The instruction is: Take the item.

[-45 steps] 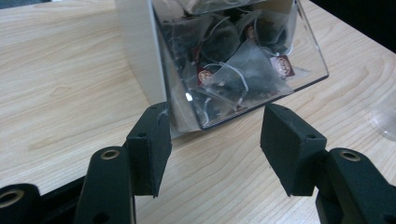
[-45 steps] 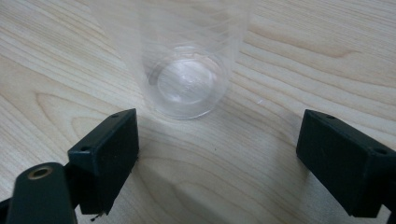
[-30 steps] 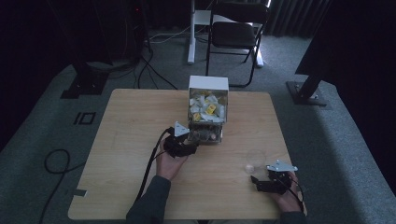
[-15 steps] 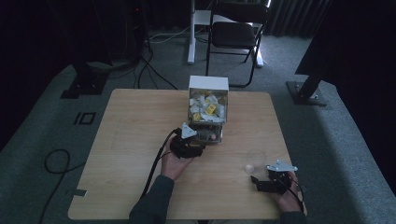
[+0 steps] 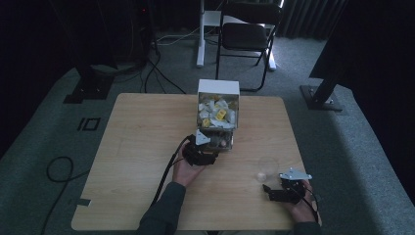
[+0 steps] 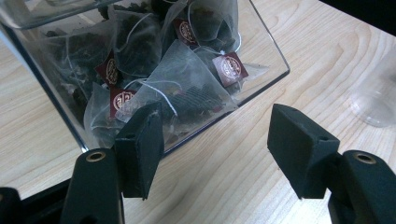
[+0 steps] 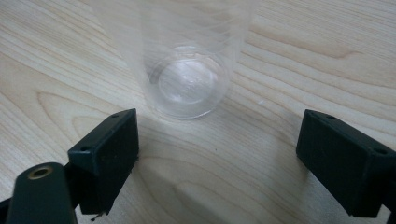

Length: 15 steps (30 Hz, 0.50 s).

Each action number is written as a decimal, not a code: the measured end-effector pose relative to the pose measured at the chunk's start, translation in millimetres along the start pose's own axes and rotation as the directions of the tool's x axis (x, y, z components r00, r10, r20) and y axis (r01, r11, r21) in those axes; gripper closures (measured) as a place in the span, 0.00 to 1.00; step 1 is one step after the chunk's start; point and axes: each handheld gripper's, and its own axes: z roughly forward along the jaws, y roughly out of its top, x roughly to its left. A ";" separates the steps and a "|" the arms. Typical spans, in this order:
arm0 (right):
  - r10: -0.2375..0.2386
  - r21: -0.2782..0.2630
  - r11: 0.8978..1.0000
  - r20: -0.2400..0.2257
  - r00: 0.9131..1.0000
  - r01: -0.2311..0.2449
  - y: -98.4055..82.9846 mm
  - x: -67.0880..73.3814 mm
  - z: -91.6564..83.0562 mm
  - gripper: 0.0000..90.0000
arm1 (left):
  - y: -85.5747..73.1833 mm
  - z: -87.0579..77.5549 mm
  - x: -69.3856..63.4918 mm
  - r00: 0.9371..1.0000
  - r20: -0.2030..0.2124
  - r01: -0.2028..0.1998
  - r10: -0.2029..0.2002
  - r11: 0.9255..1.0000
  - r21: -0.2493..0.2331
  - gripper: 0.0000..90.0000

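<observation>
A clear dispenser box with a white top stands mid-table, and its open front tray holds several pyramid tea bags with dark red tags. My left gripper is at the tray's front lip, pointing into it. In the left gripper view that gripper is open; its jaws have just been opening, with nothing between them. A clear empty cup stands at the right. My right gripper lies just short of the cup, open, with bare table between its jaws.
The wooden table has free room on its left half. A chair and stand legs are on the carpet beyond the far edge. The cup's edge shows at the right of the left gripper view.
My left gripper has shifted right and slightly nearer, up to the front of the dispenser tray. The right gripper and the cup have not moved.
</observation>
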 end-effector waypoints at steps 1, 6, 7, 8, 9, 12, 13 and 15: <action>0.000 0.000 1.000 0.000 1.000 0.000 0.0 0.0 0.0 0.14 | -0.1 1.0 -0.5 1.000 -0.003 -0.002 0.002 1.000 0.001 0.41; 0.000 0.000 1.000 0.000 1.000 0.000 0.0 0.0 0.0 0.14 | 0.2 3.3 -1.7 1.000 -0.006 -0.012 0.012 1.000 0.010 0.42; 0.000 0.000 1.000 0.000 1.000 0.000 0.0 0.0 0.0 0.14 | 0.2 3.0 -2.0 1.000 -0.007 -0.013 0.013 1.000 0.013 0.43; 0.000 0.000 1.000 0.000 1.000 0.000 0.0 0.0 0.0 0.14 | 0.1 2.6 -2.2 1.000 -0.008 -0.015 0.015 1.000 0.015 0.43; 0.000 0.000 1.000 0.000 1.000 0.000 0.0 0.0 0.0 0.14 | 0.0 2.3 -2.5 1.000 -0.007 -0.014 0.014 1.000 0.014 0.43; -0.001 -0.001 1.000 0.000 1.000 0.001 0.0 -0.1 0.0 0.14 | -1.0 0.7 -4.0 1.000 -0.002 -0.016 0.016 1.000 0.015 0.43; -0.002 -0.001 1.000 0.000 1.000 0.002 0.0 -0.1 0.0 0.14 | -1.7 0.3 -4.9 1.000 -0.002 -0.015 0.015 1.000 0.012 0.43; -0.002 -0.001 1.000 0.001 1.000 0.002 0.0 -0.1 0.1 0.14 | -3.2 -0.9 -6.2 1.000 -0.002 -0.019 0.019 1.000 0.010 0.43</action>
